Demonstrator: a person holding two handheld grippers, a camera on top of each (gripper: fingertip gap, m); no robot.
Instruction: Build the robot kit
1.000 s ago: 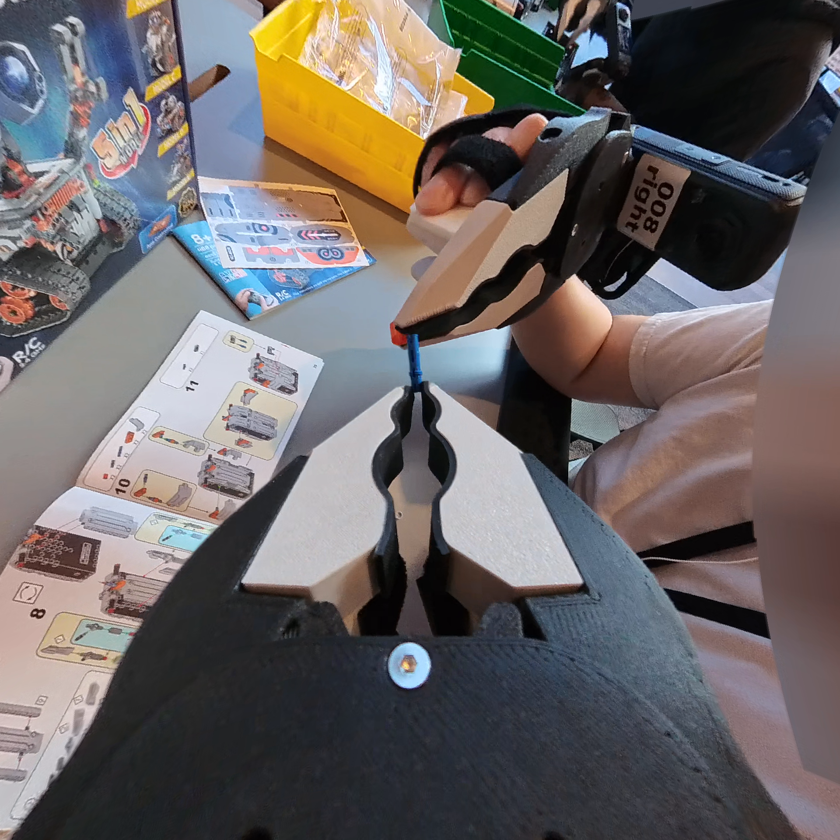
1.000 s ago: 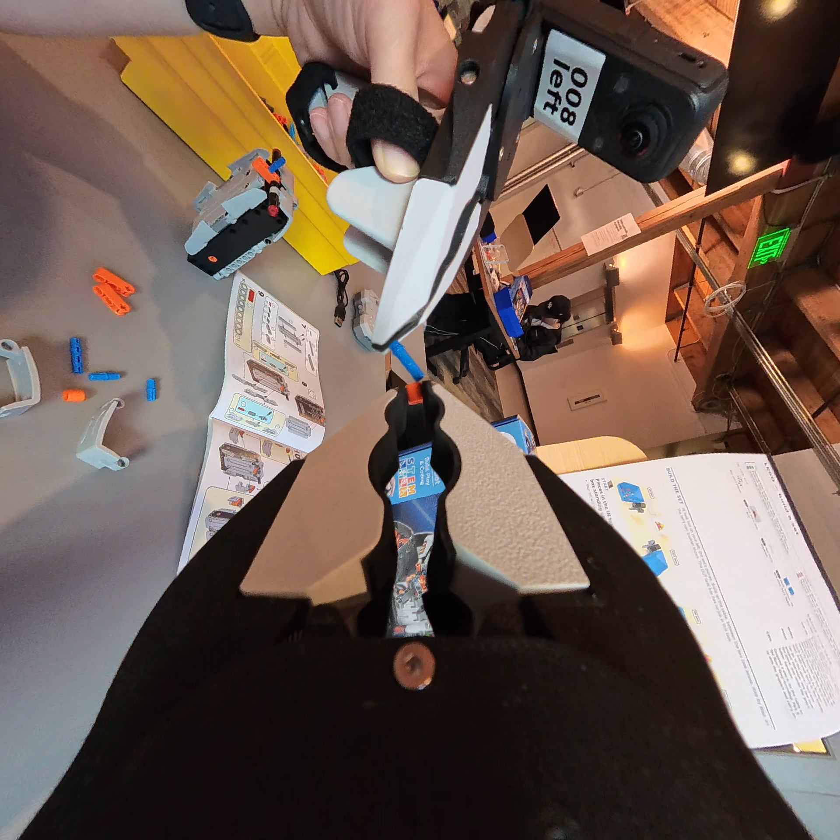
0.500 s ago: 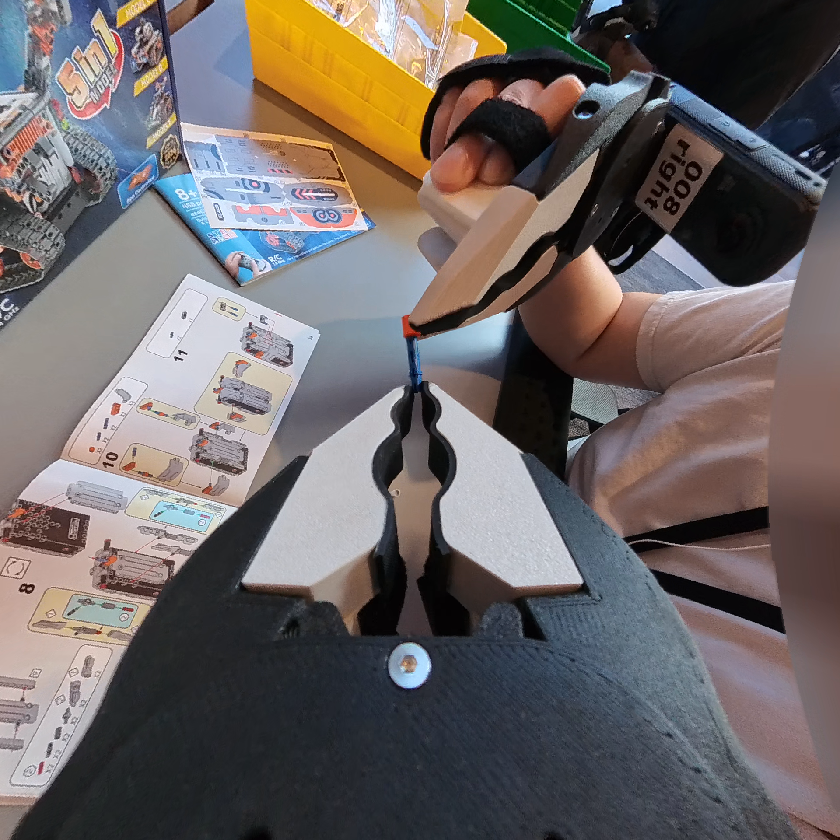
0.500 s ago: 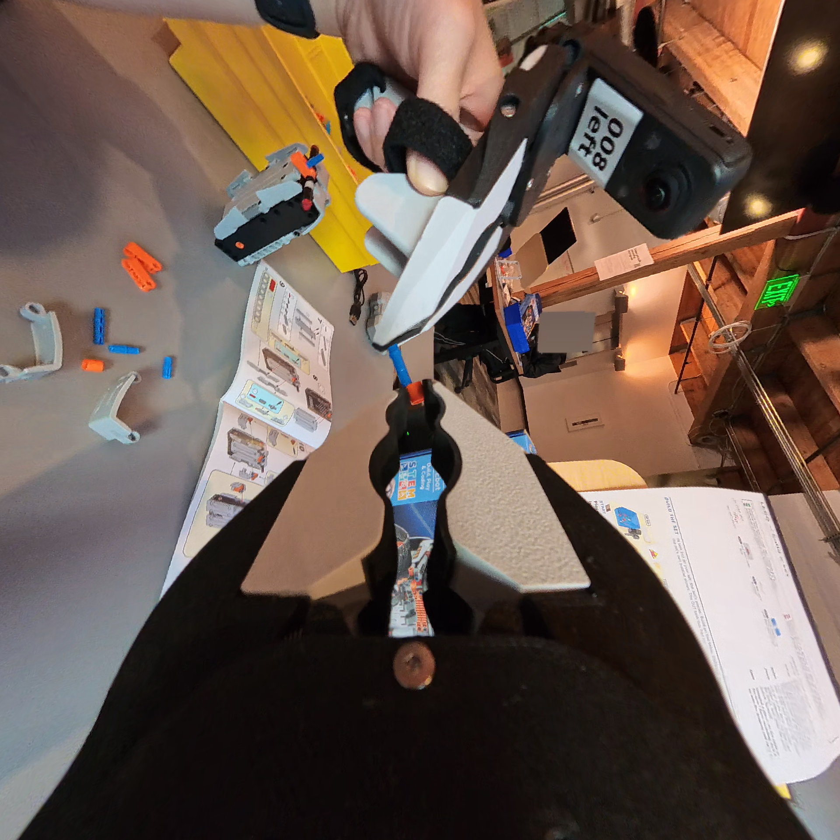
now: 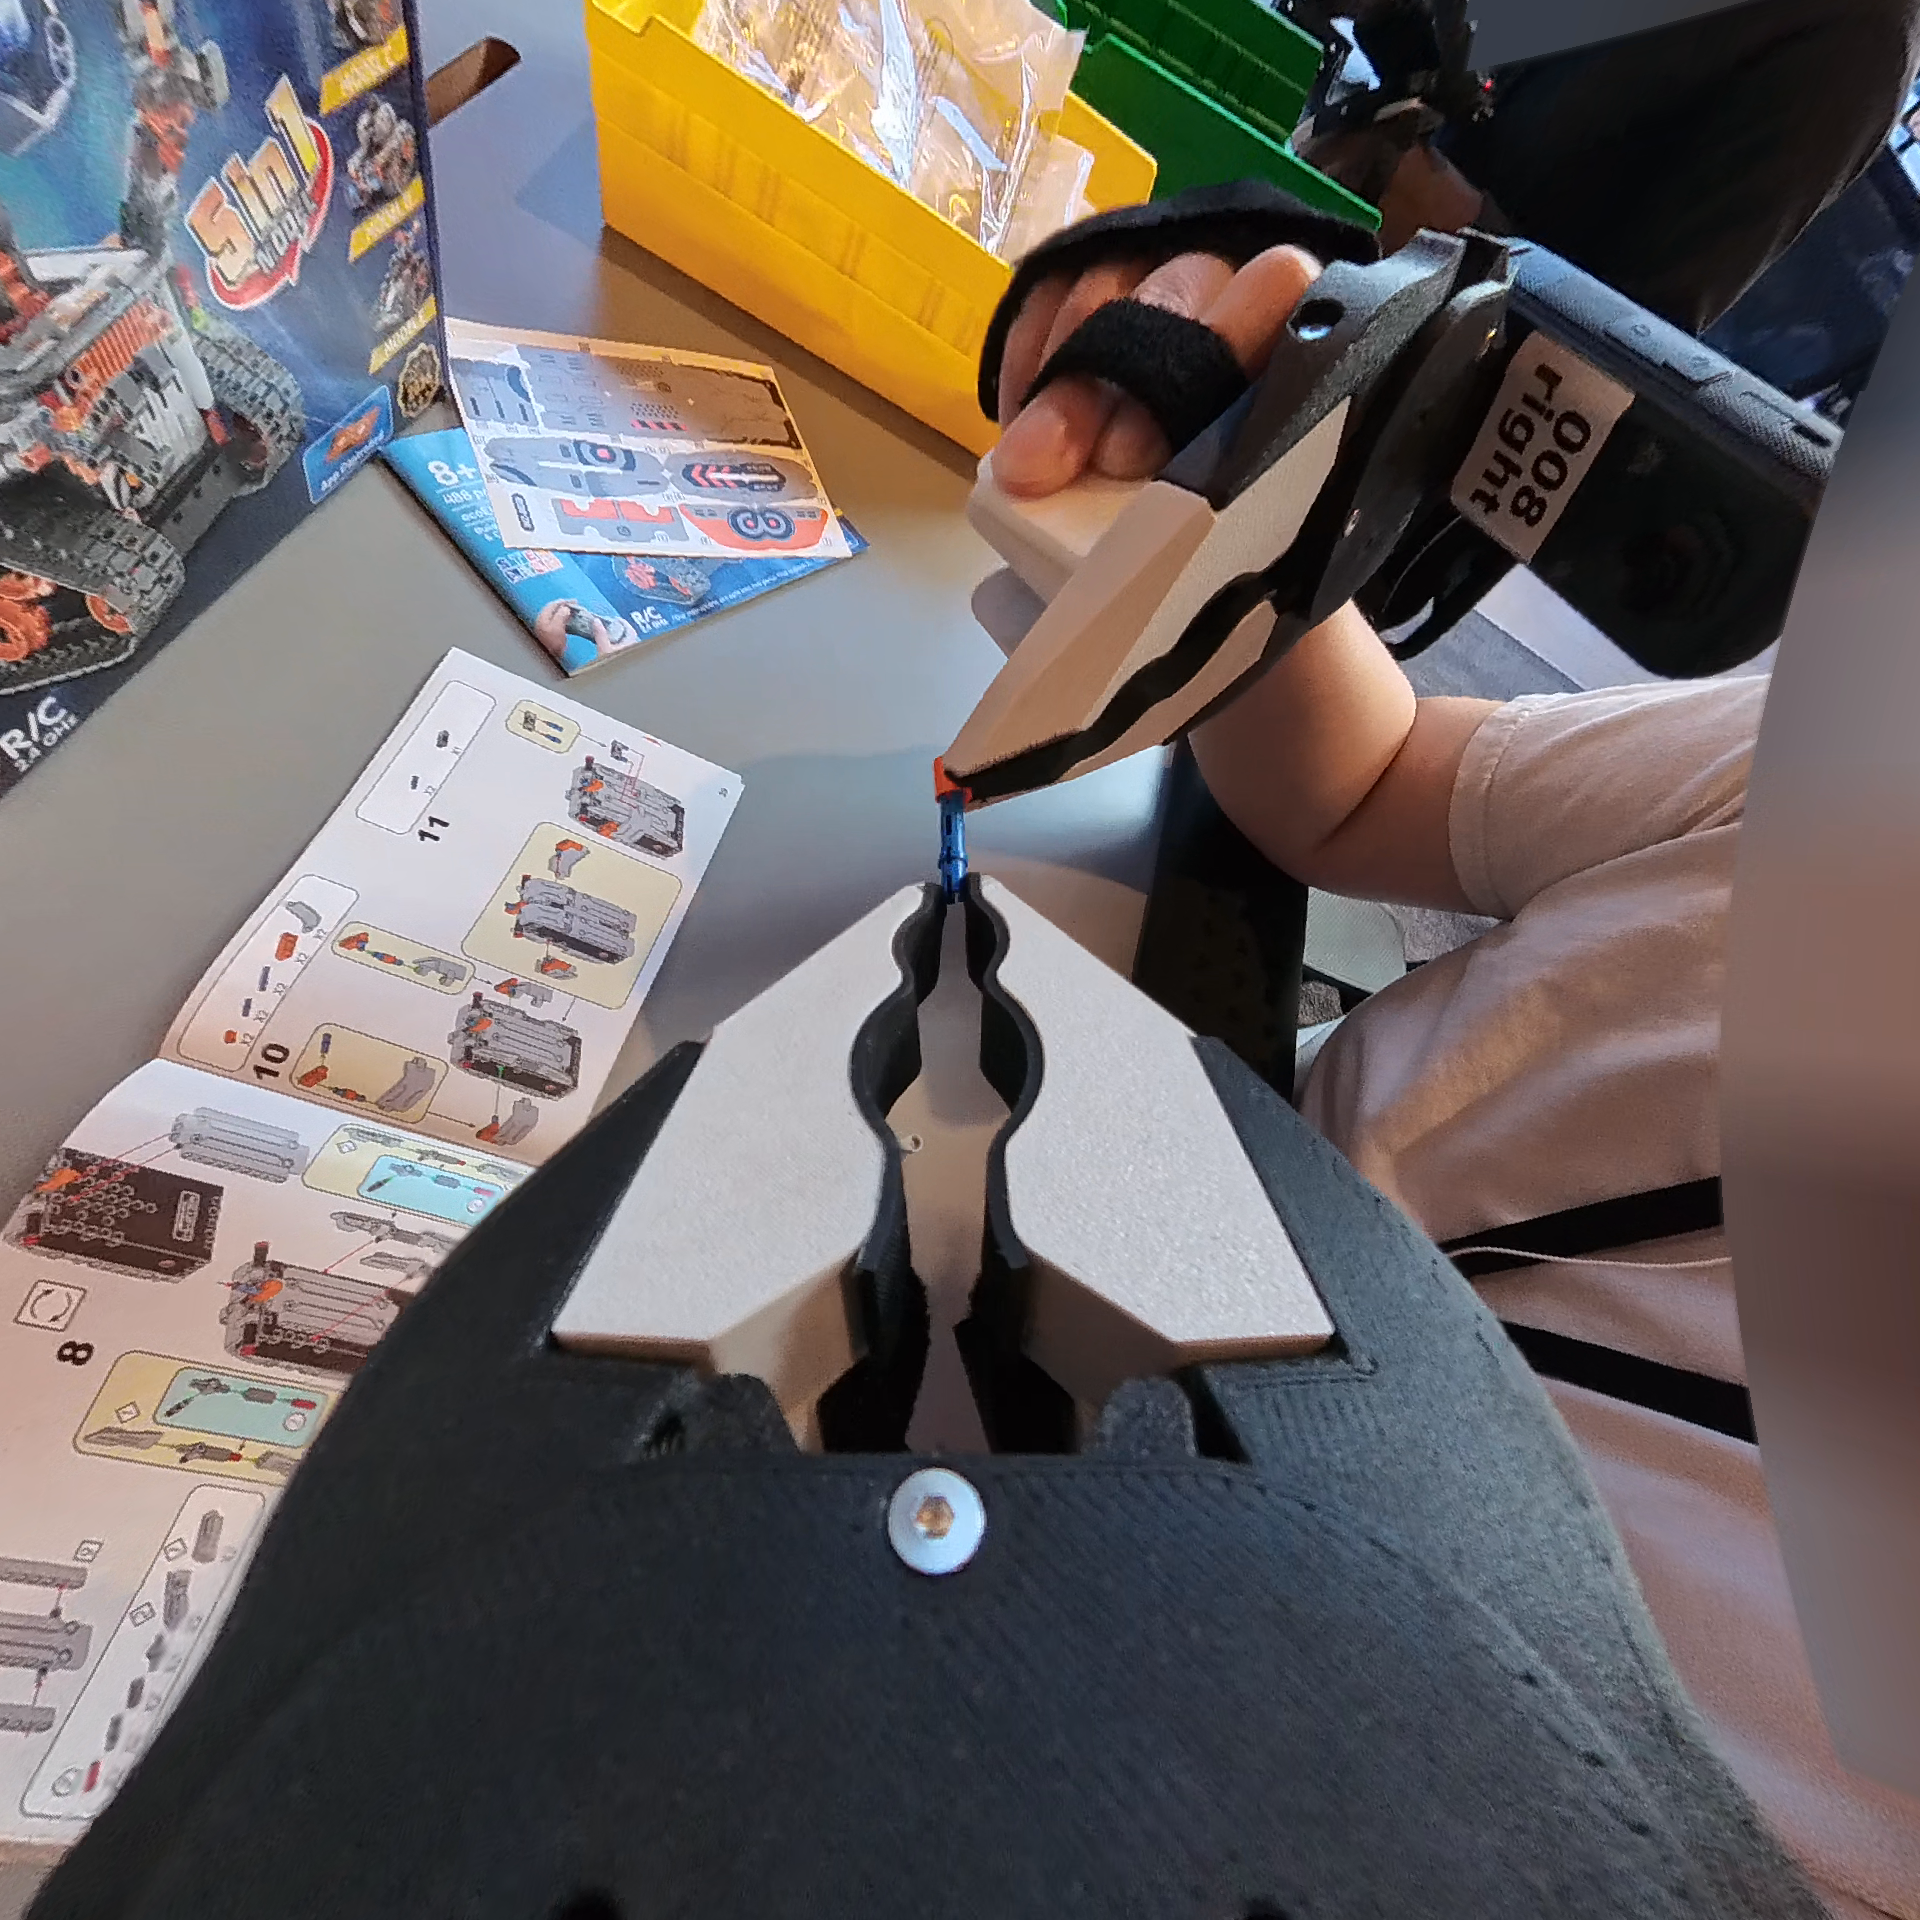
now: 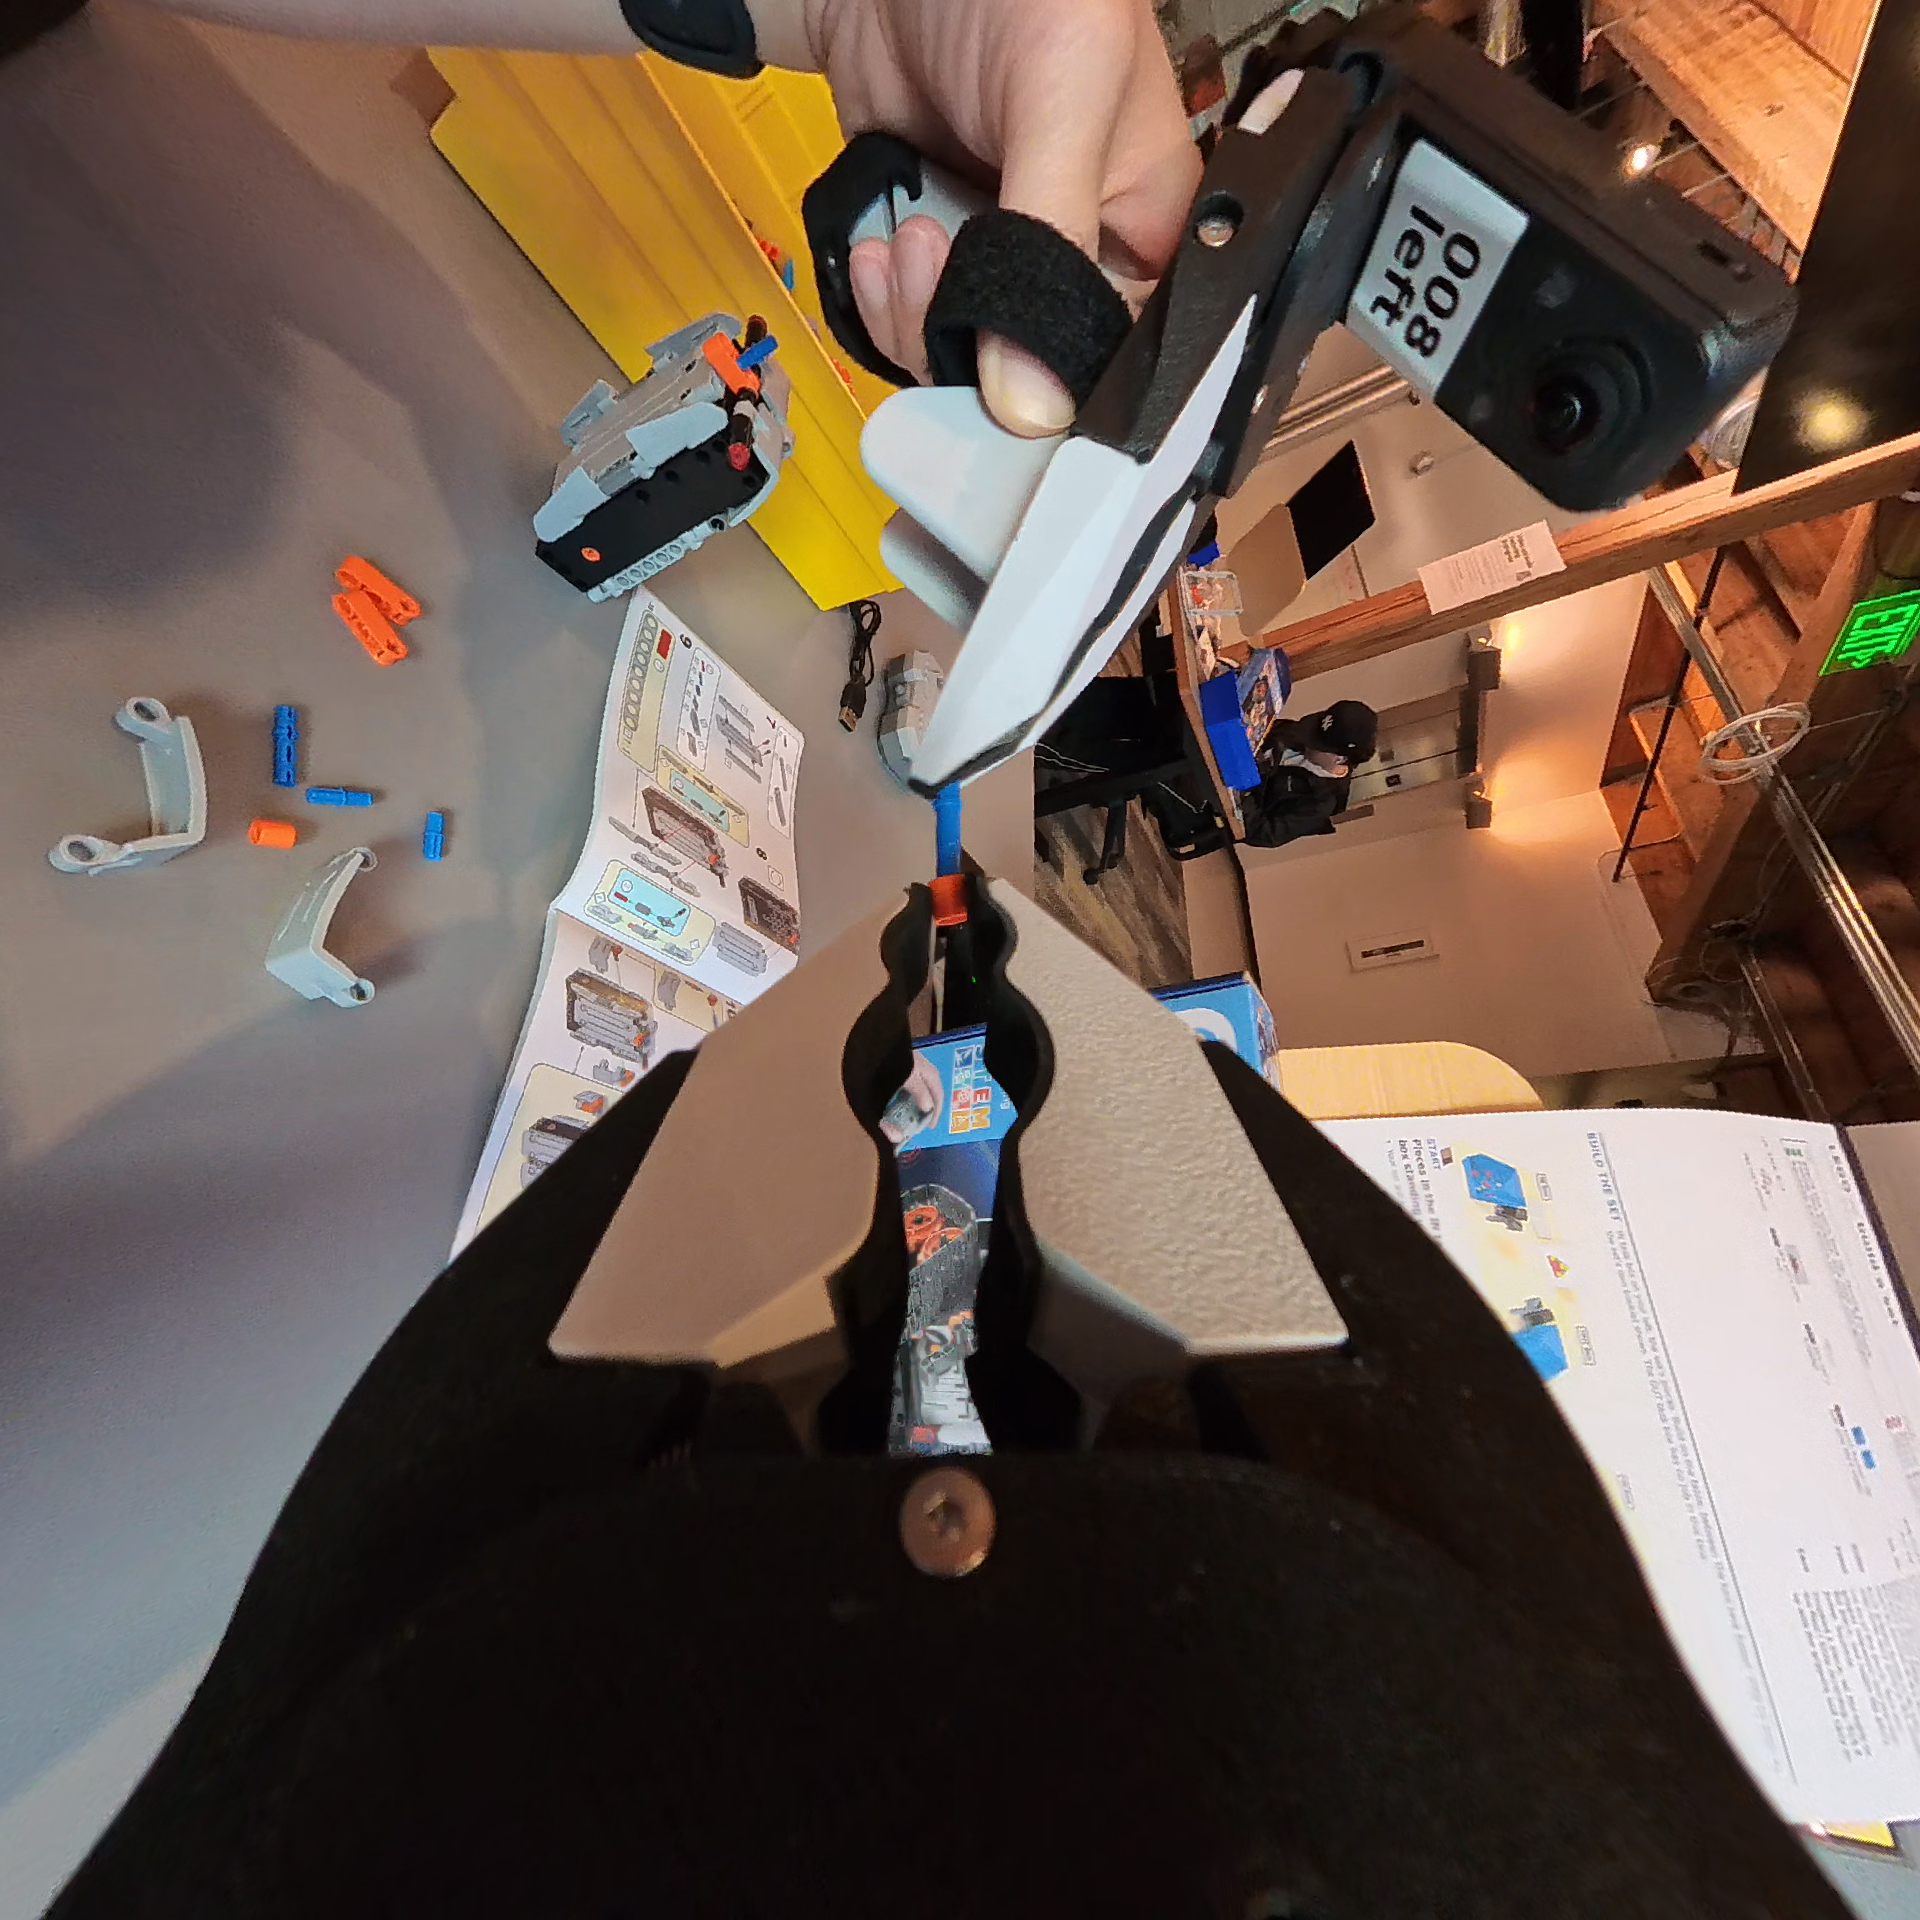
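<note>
The grey surface [image 6: 156, 1195] carries a yellow bin [image 5: 831, 239], a toy kit box [image 5: 156, 312], an open instruction booklet [image 5: 343, 1039], a part-built grey and black model [image 6: 665, 468] beside the bin, and loose orange and blue pieces [image 6: 312, 748]. Above the surface's edge, the left tongs [image 5: 951, 896] are closed narrow on one end of a thin blue pin [image 5: 951, 847]. The right tongs [image 6: 948, 899] are clamped on a small orange bush [image 6: 947, 897] at the pin's other end, the two tips almost meeting.
</note>
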